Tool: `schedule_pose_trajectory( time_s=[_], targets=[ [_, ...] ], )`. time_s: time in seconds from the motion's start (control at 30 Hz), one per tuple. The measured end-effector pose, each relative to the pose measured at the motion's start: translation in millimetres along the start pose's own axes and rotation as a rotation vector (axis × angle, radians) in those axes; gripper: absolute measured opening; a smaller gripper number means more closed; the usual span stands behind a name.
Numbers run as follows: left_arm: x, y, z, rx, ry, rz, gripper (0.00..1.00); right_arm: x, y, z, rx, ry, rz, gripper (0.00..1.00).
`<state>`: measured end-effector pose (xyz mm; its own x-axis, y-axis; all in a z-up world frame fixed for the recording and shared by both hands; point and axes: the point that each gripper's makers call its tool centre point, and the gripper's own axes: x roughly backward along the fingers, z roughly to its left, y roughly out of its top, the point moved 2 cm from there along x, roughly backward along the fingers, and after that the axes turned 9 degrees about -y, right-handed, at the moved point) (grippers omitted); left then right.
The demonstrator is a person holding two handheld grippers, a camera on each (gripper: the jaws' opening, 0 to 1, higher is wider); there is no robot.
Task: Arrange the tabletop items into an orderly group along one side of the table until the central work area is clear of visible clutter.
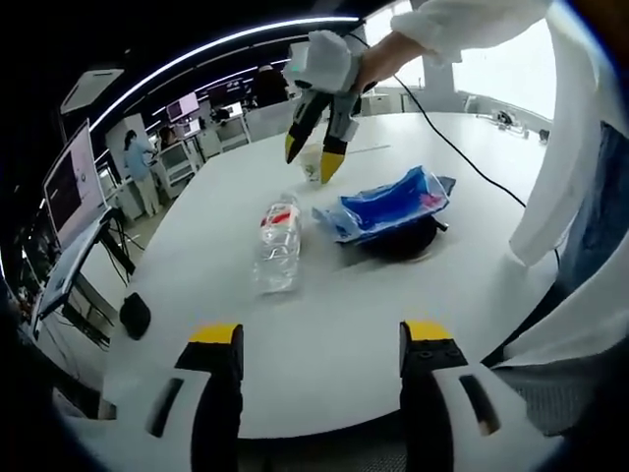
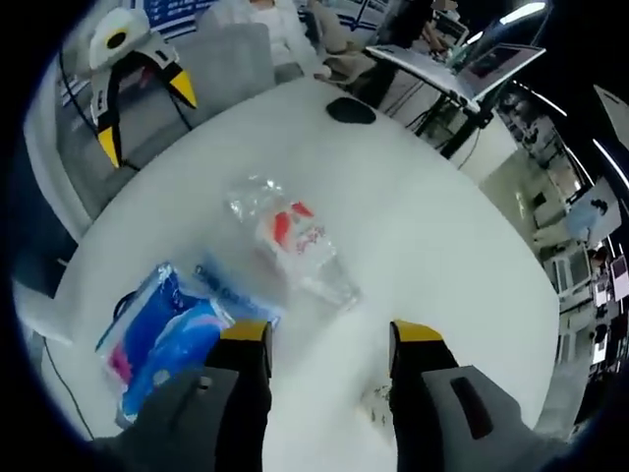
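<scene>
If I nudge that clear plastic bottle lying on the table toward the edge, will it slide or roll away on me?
The bottle lies on its side on the smooth white table, so a sideways push would probably roll it rather than slide it. It looks clear and mostly empty, so likely light and quick to move. Its walls look thin and crinkled in the right gripper view; a firm pinch may dent it.
</scene>
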<state>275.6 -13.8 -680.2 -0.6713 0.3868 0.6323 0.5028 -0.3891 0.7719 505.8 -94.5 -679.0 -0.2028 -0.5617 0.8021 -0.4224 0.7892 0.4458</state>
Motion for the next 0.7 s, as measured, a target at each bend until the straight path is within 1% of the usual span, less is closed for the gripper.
schedule_pose_trajectory(
  time_s=[0.1, 0.17, 0.23, 0.33, 0.47, 0.5, 0.6, 0.7],
  targets=[
    [0, -0.4, 1.1, 0.004, 0.006, 0.002, 0.64, -7, 0.2, -1, 0.003, 0.009, 0.004, 0.44],
    [2, -0.9, 2.7, 0.009, 0.013, 0.003, 0.60, -12, -2.5, -3, 0.010, 0.015, 0.040, 0.40],
    [3, -1.7, 3.7, 0.017, 0.017, 0.004, 0.55, -17, -1.1, -4, 0.031, 0.014, 0.035, 0.38],
    [3, -2.9, 4.5, 0.027, 0.019, 0.005, 0.56, -24, 2.0, -3, 0.039, 0.032, 0.029, 0.39],
    [2, -4.5, 4.1, 0.029, 0.018, 0.012, 0.54, -36, 4.1, 0, 0.166, 0.066, 0.044, 0.39],
    [2, -4.4, 4.4, 0.027, 0.020, 0.012, 0.54, -39, 7.2, 0, 0.165, 0.065, 0.031, 0.39],
    [3, -4.4, 5.2, 0.028, 0.026, 0.013, 0.52, -46, 11.4, 0, 0.130, 0.078, 0.024, 0.38],
    [3, -4.7, 5.2, 0.029, 0.028, 0.015, 0.52, -51, 7.2, 2, 0.167, 0.088, 0.050, 0.39]
  ],
)
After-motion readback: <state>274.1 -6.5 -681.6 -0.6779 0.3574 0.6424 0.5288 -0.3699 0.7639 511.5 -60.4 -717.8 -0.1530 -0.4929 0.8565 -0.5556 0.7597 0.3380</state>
